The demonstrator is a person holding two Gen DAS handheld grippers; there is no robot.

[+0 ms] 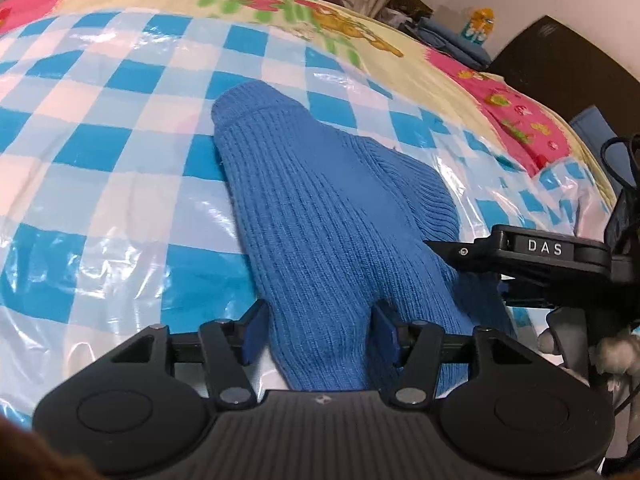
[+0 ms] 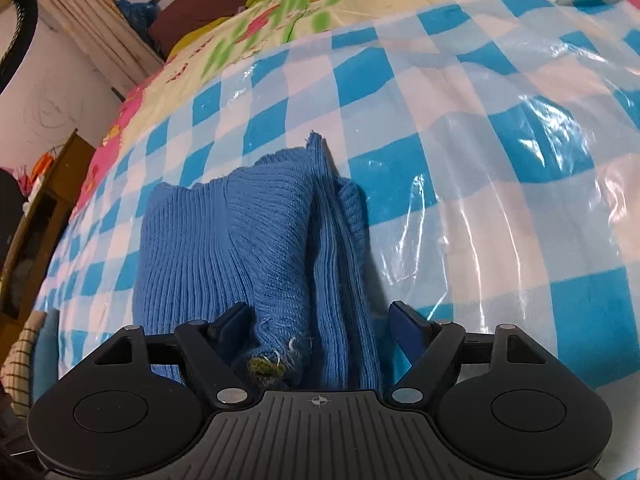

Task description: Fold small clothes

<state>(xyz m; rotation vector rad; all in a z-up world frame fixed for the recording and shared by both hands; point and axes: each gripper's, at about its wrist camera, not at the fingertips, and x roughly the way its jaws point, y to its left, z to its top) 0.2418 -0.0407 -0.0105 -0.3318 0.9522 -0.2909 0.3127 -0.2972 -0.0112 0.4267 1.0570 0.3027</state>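
Observation:
A blue ribbed knit garment (image 1: pixel 304 200) lies folded into a long bundle on a blue-and-white checked plastic sheet (image 1: pixel 100 160). My left gripper (image 1: pixel 320 332) straddles its near end, jaws open, with the knit filling the space between the pads. One finger (image 1: pixel 480 254) of the right gripper reaches in from the right at the garment's edge. In the right wrist view the garment (image 2: pixel 224 240) shows stacked folds and a frayed green-yellow patch (image 2: pixel 266 366). My right gripper (image 2: pixel 322 328) is open around this end, with a gap between the cloth and the right pad.
The checked sheet (image 2: pixel 480 160) covers a bed with a cream and pink cartoon bedspread (image 1: pixel 280 4). Dark furniture (image 1: pixel 560 60) stands past the bed's right side. A wooden shelf (image 2: pixel 52 184) stands off the other side of the bed, under a curtain (image 2: pixel 92 28).

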